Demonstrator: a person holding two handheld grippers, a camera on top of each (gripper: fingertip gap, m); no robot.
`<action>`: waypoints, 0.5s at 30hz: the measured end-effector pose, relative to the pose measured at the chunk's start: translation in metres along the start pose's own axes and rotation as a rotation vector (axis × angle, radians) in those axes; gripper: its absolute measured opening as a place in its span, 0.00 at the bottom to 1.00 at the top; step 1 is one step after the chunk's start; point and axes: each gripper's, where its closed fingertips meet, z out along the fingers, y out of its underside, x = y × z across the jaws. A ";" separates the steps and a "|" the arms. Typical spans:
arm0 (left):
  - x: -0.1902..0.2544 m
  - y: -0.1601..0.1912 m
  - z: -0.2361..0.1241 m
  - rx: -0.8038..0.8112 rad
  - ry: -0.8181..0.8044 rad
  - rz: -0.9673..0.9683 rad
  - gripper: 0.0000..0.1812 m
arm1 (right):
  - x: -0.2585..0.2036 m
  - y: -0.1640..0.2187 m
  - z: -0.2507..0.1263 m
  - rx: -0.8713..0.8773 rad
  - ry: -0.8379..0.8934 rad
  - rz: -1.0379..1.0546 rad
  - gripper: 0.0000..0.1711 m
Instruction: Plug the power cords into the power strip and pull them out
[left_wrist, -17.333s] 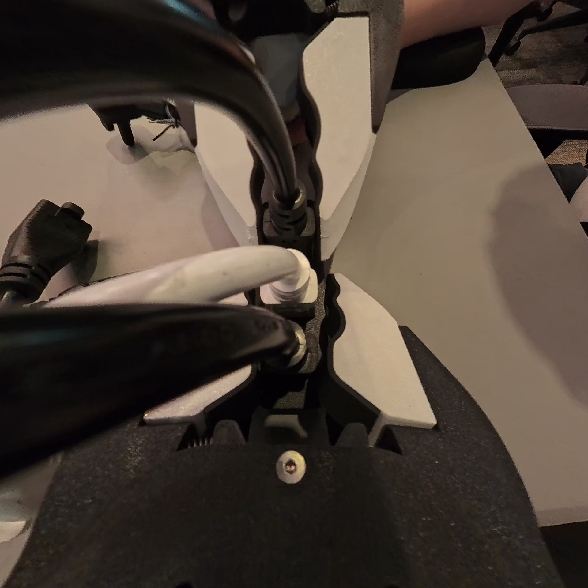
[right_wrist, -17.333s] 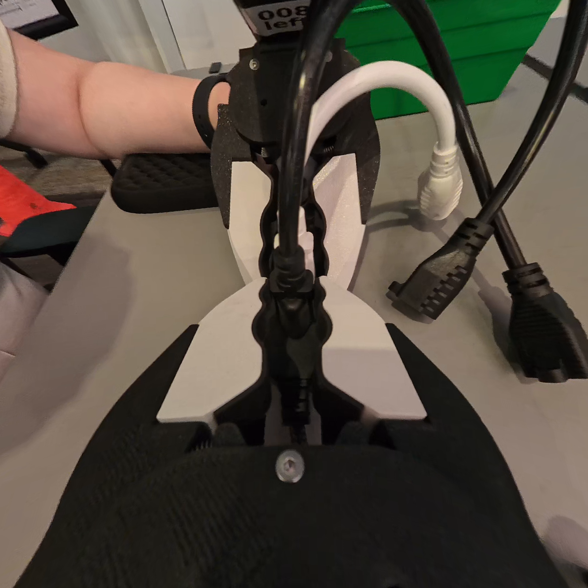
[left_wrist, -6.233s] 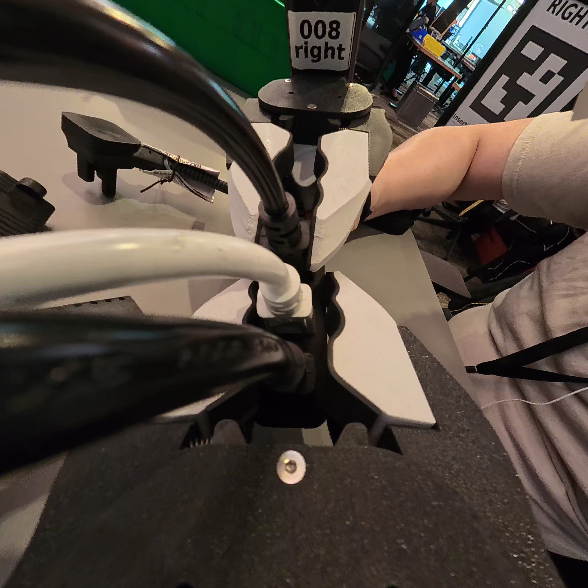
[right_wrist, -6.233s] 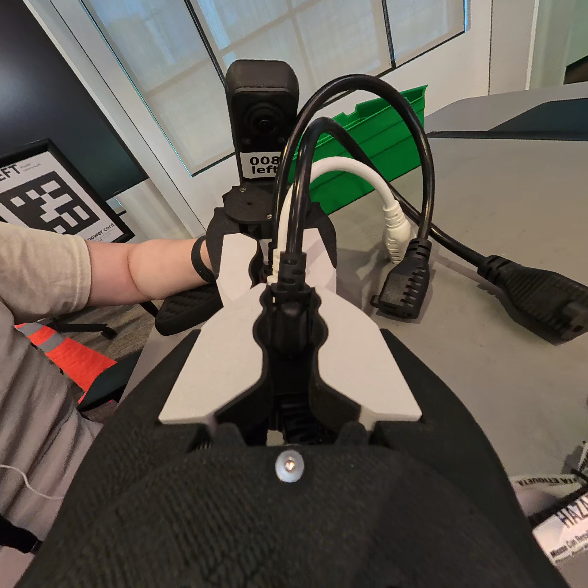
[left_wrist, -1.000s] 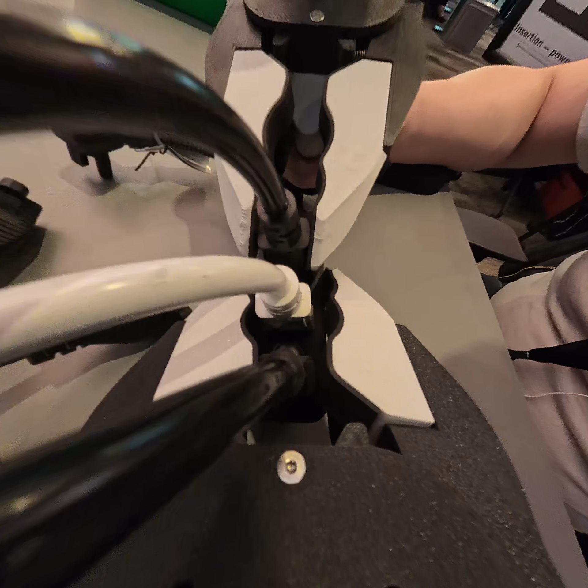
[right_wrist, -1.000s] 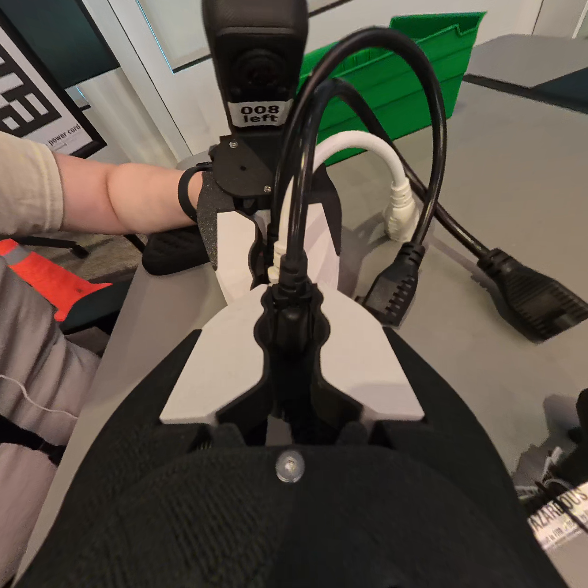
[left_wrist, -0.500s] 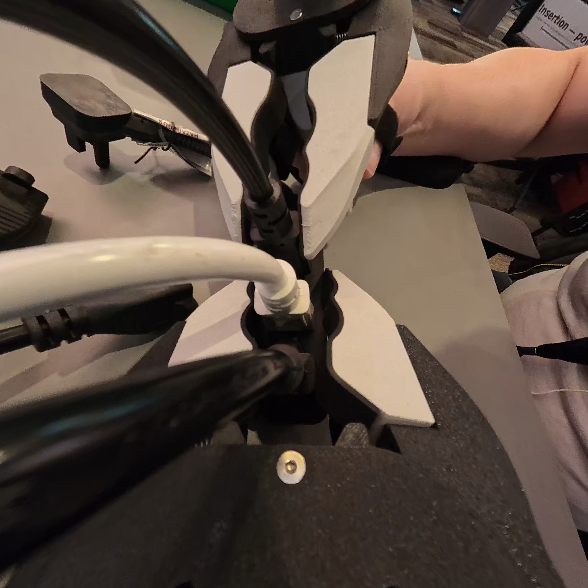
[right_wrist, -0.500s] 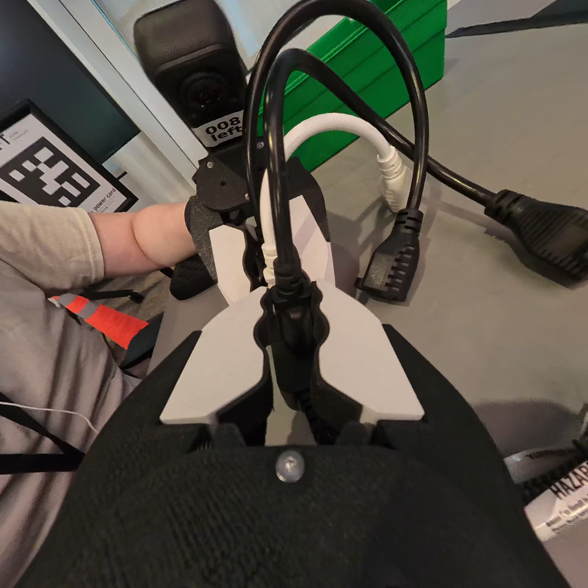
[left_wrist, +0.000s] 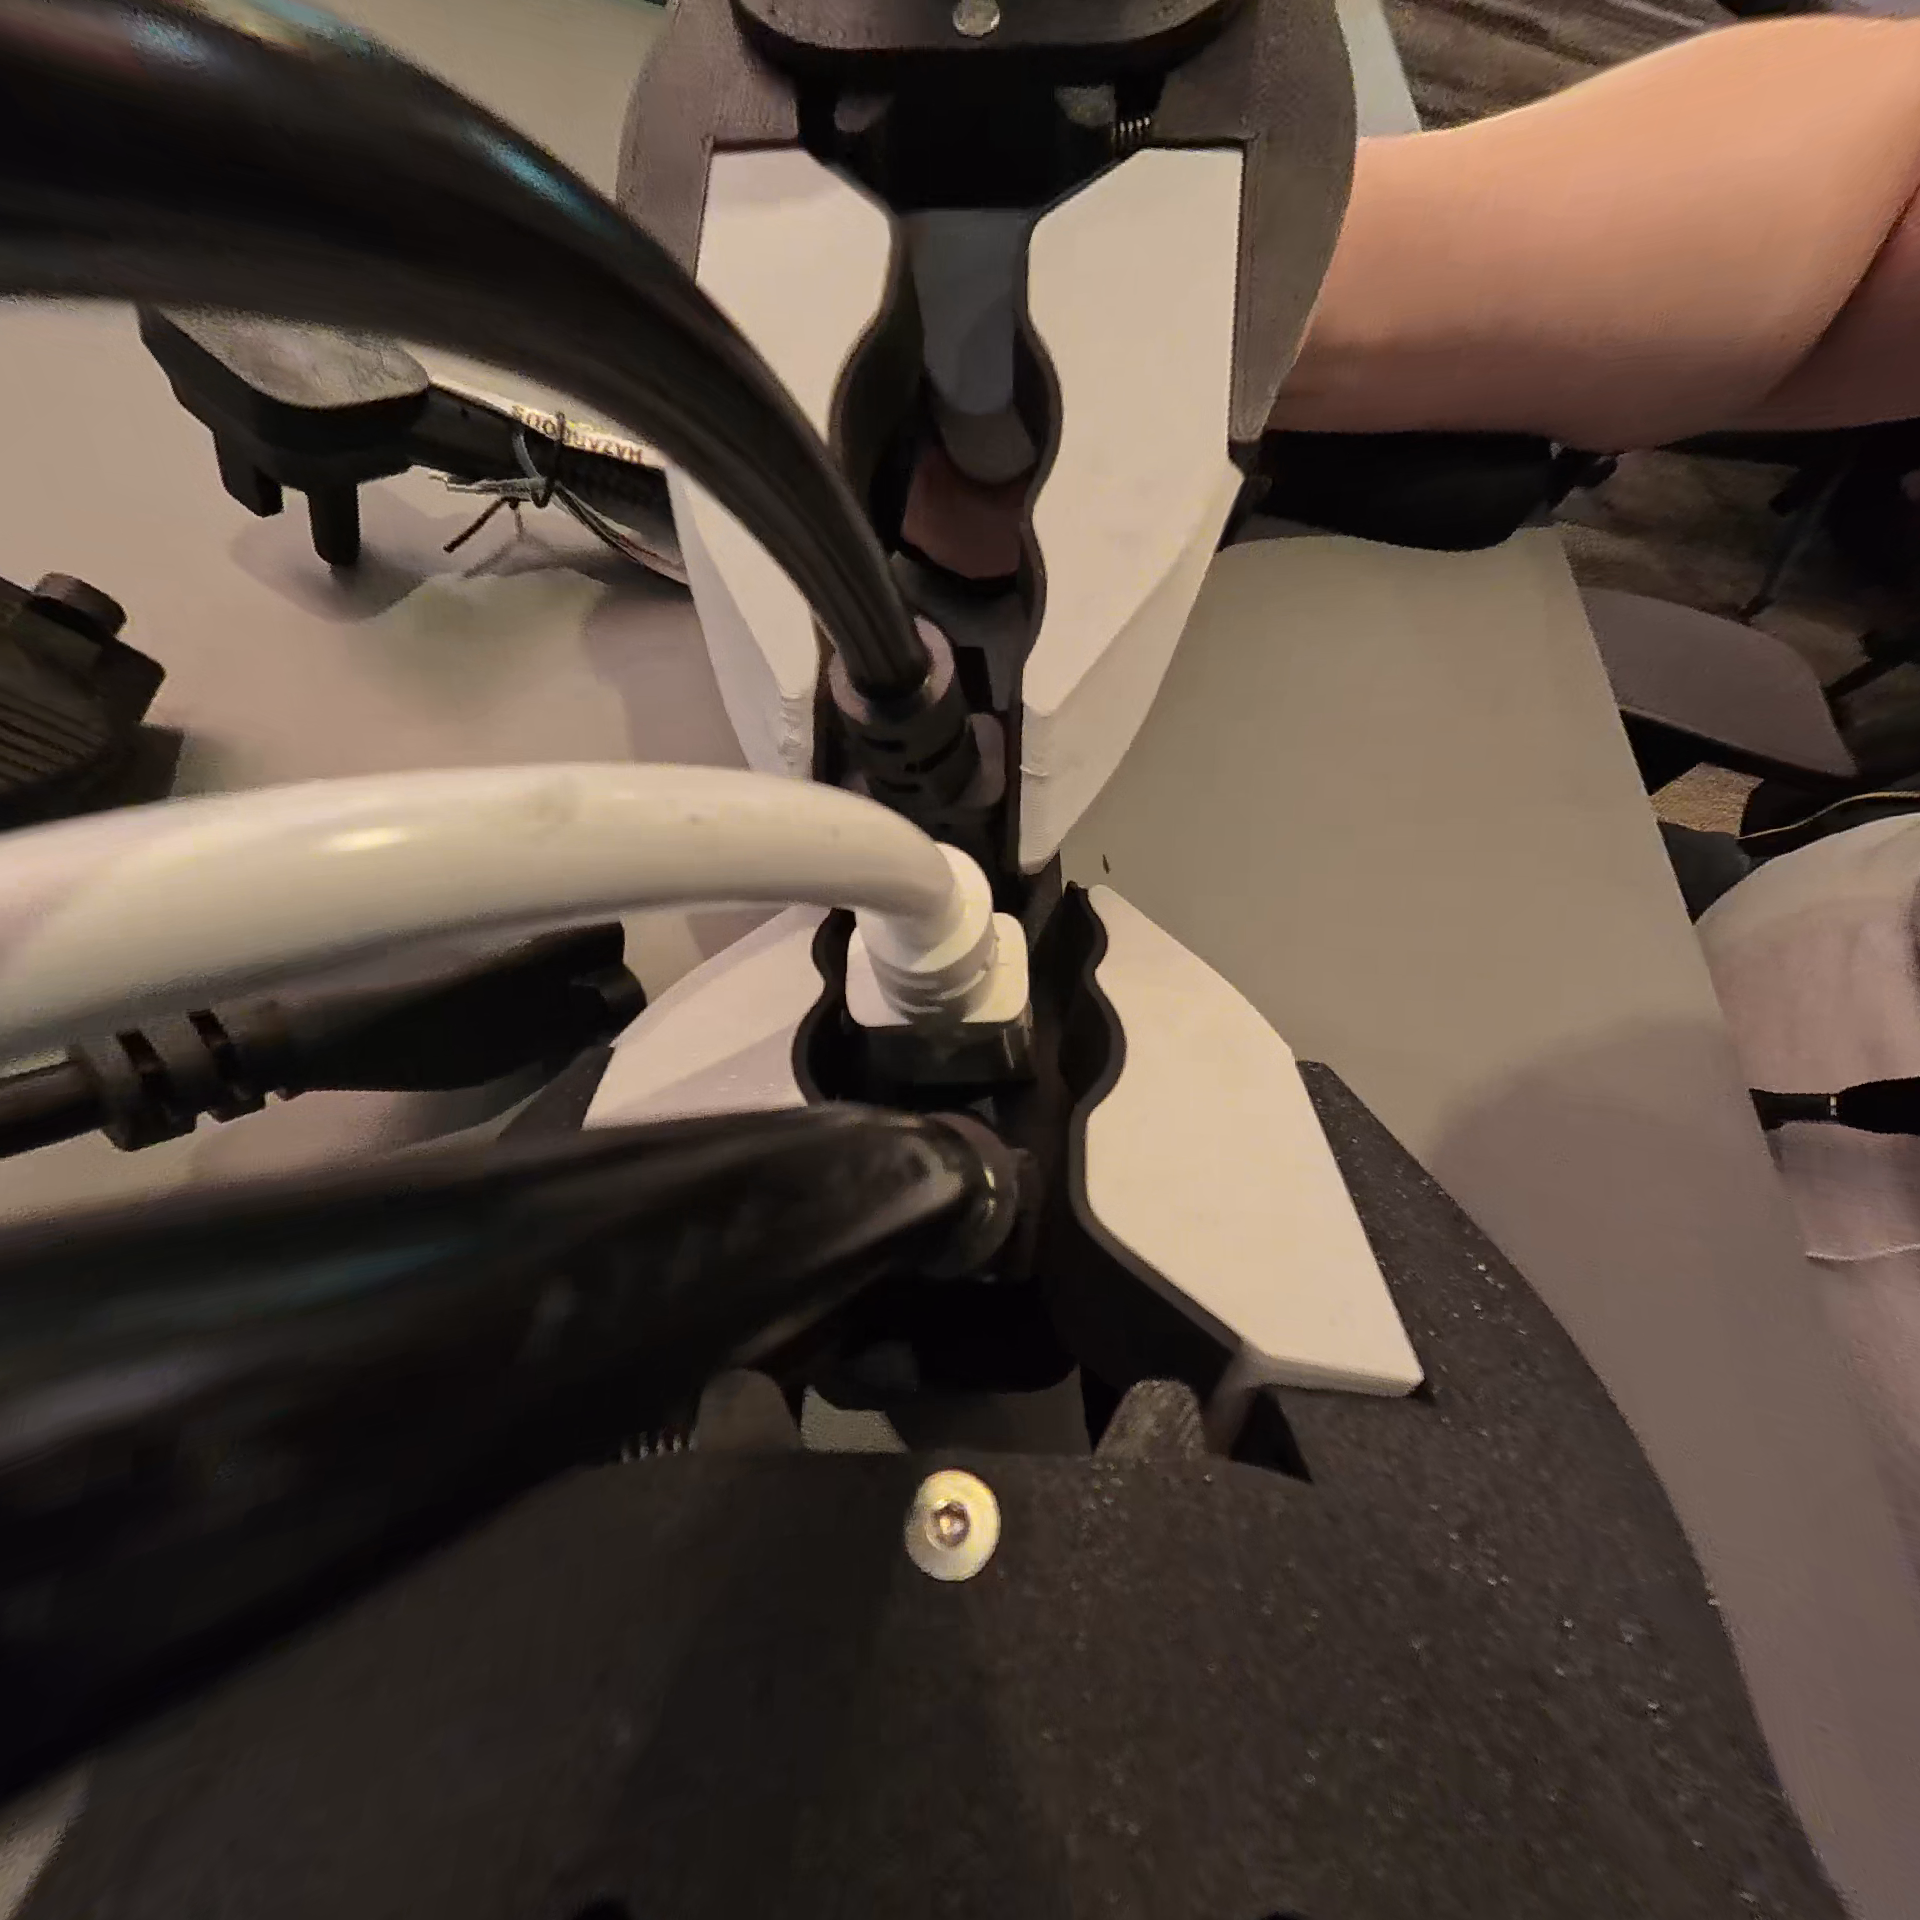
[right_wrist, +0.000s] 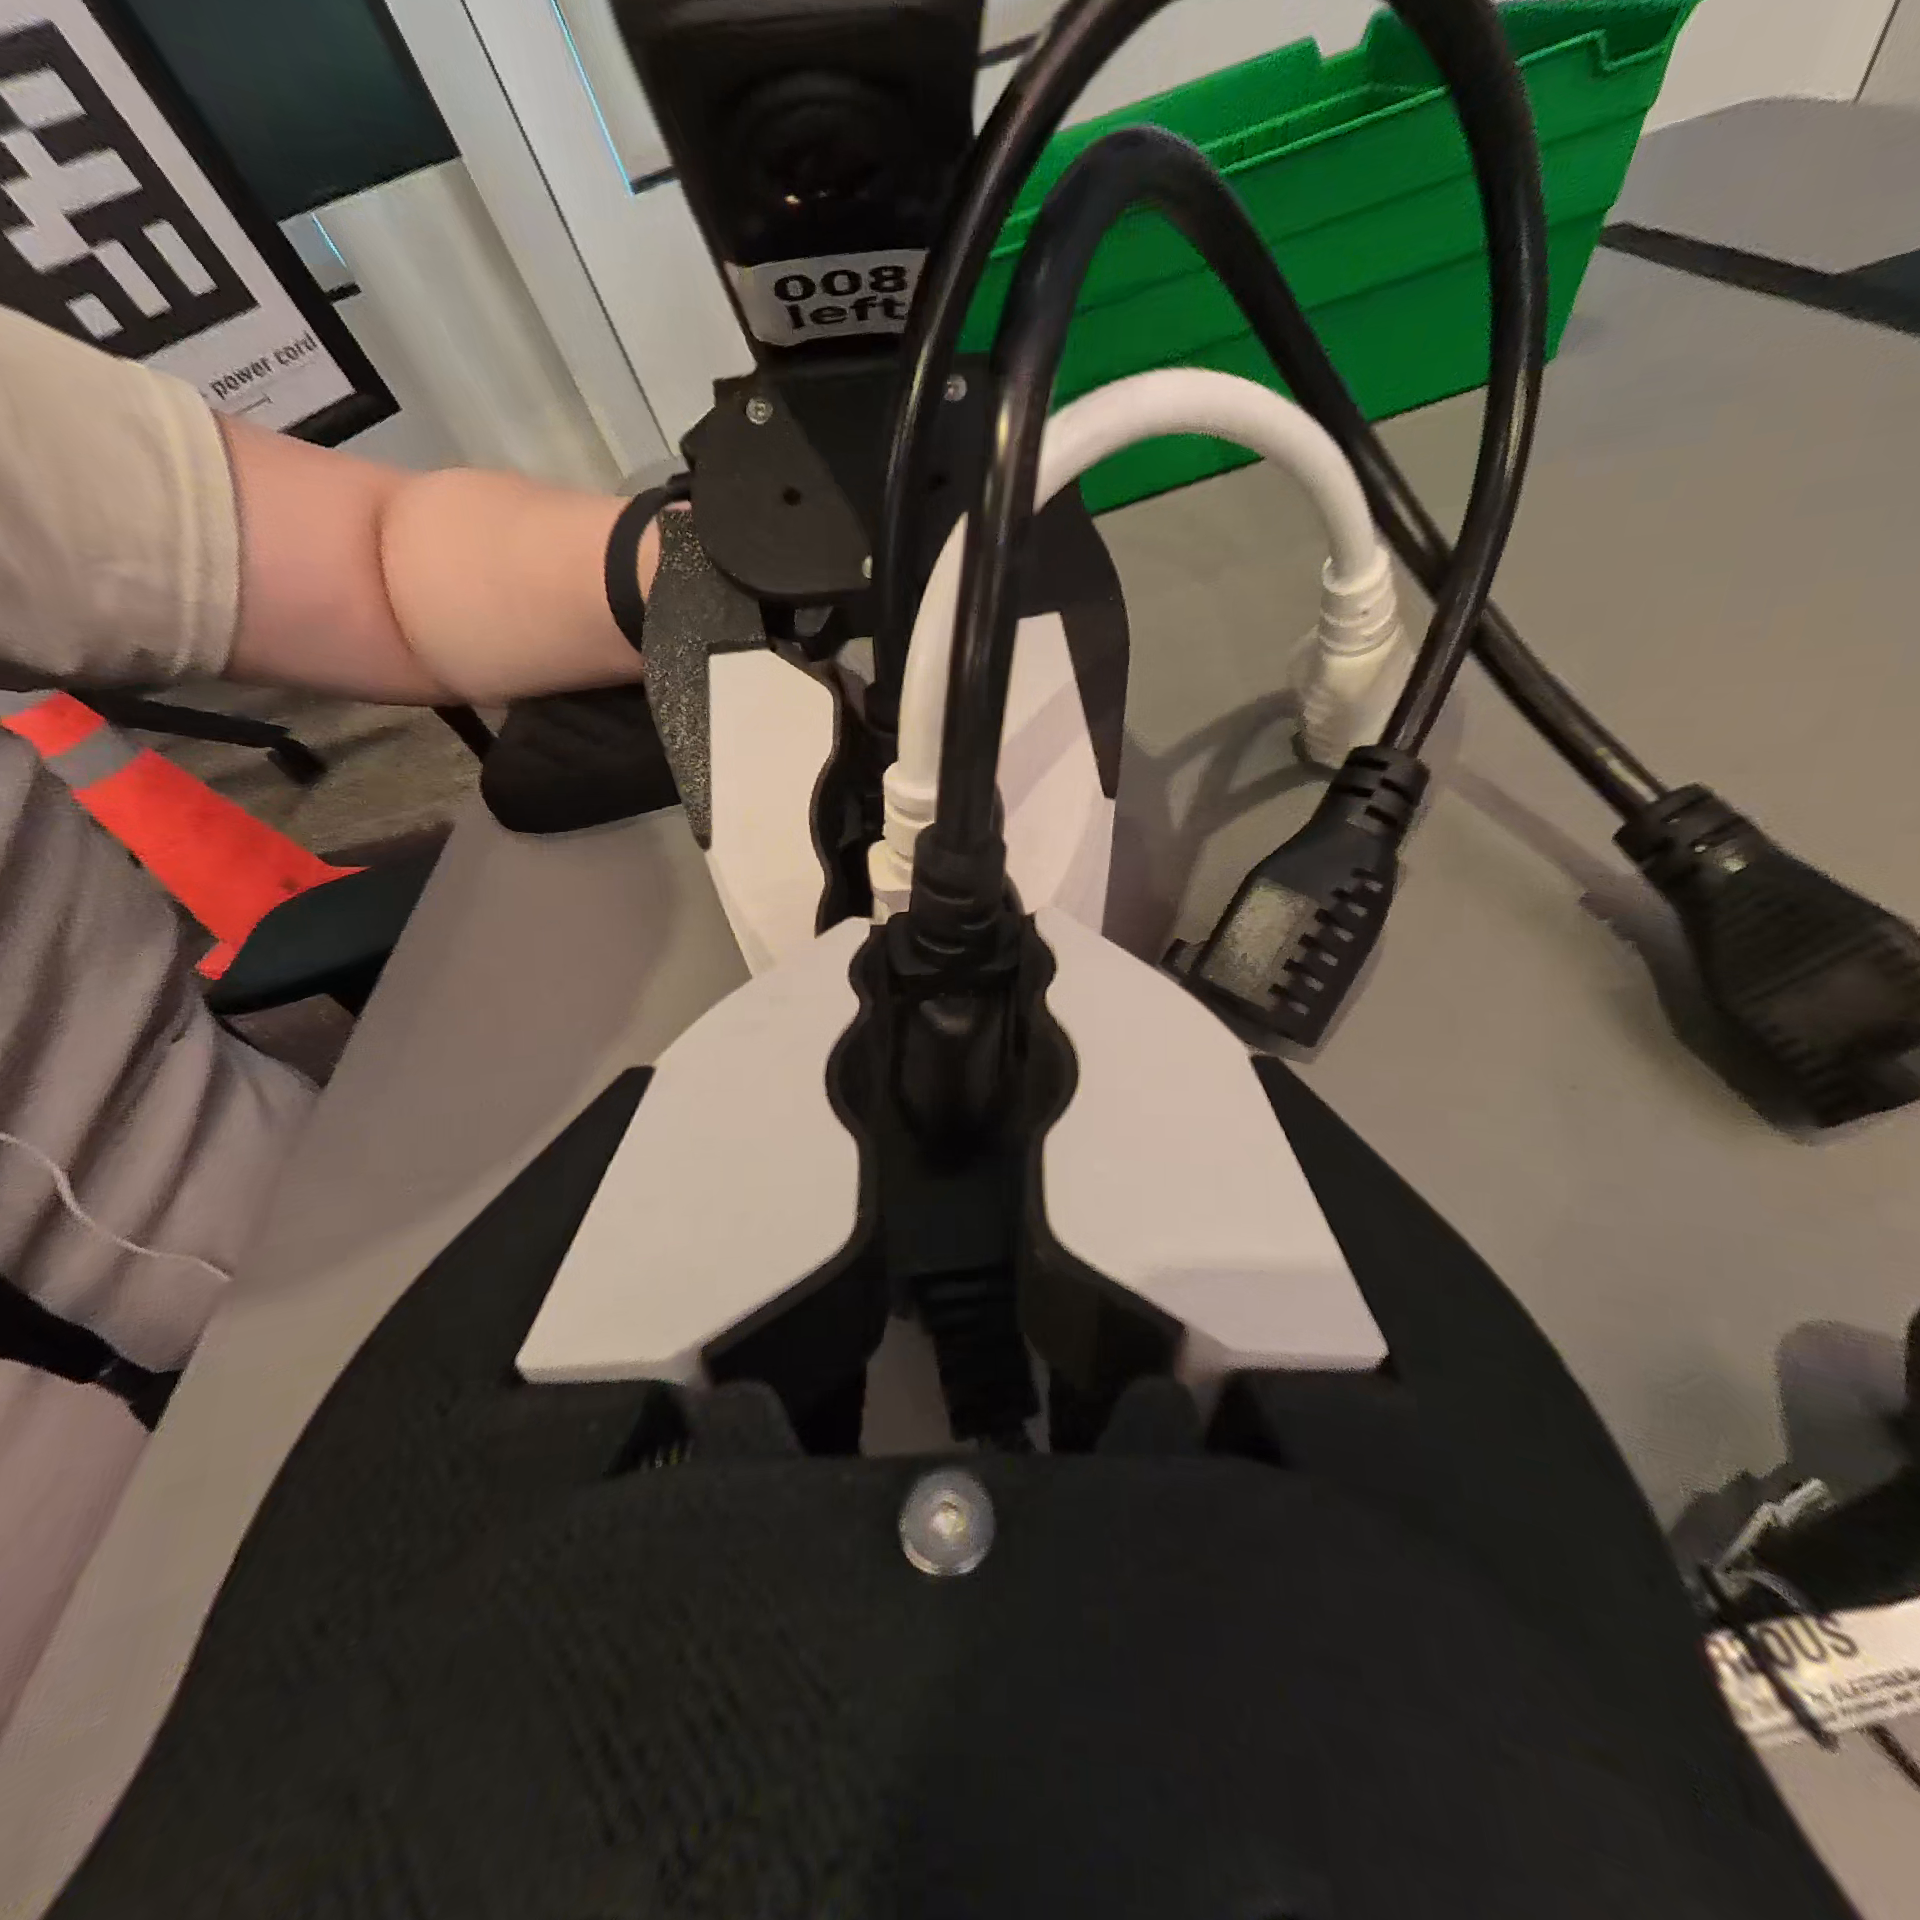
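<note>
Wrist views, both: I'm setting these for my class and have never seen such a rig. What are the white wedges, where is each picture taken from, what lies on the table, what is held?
No robot here: a person holds a two-finger gripper in each hand, each with a camera looking along its white fingers. One picture comes from the left gripper, the other from the right gripper. The left gripper is shut on a black power strip with a white cord plugged in. The right gripper is shut on a black plug at that strip. The cords' free ends, such as a white connector, rest on the grey table before a green bin.
</note>
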 end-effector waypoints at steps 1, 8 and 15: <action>0.000 0.000 0.000 0.001 0.008 -0.007 0.22 | 0.000 0.000 0.000 0.002 -0.006 0.013 0.13; 0.000 0.000 -0.001 0.002 0.023 -0.022 0.22 | 0.000 0.004 0.005 -0.022 0.021 0.061 0.16; 0.001 -0.001 -0.003 0.010 0.050 -0.050 0.22 | 0.003 0.004 0.006 -0.002 0.032 0.155 0.14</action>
